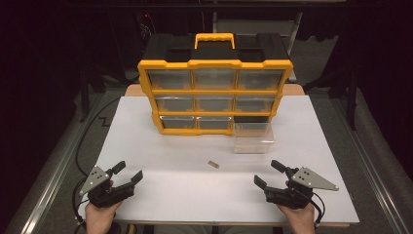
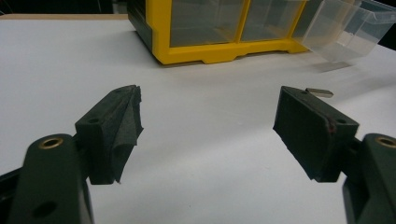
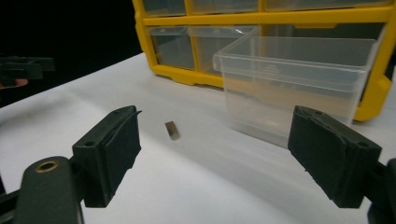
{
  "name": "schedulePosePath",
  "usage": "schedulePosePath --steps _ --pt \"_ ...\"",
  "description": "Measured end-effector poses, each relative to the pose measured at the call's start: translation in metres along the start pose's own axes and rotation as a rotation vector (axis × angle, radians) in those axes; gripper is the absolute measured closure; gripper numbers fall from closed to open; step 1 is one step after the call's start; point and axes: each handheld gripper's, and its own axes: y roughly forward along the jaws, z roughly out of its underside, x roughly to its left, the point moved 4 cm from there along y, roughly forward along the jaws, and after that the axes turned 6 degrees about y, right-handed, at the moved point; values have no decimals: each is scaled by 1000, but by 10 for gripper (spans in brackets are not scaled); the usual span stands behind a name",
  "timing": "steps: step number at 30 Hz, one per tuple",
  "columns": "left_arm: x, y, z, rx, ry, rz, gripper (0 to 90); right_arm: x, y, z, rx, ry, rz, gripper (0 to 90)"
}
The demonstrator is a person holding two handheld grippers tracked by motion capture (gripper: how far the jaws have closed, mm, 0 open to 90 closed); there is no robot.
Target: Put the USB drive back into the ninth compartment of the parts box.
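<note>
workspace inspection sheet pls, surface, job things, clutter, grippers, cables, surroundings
surface: white table top, flat and bare apart from the items below.
job's things: small metal piece lying loose mid-table; clear drawer pulled out and standing on the table before the organizer's lower right slot; yellow drawer organizer upright at the back, its other drawers in.
clutter: nothing seen.
grippers: left gripper and right gripper both open, holding nothing, near the front edge, apart from the piece.
cables: black cable running off the table's left side; a cable loops behind the right gripper.
surroundings: dark room, grey floor, metal rails either side.
</note>
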Motion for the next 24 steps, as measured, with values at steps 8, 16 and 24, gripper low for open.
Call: schedulePosePath --steps 8,16,24 --pt "0 0 0 -2 -3 0 242 9 10 -4 -3 -10 -59 174" --pt "0 0 0 0 -2 0 241 22 25 -11 0 -22 -112 167" --pt "-1 0 0 4 6 1 239 28 35 -14 18 -11 -150 161"
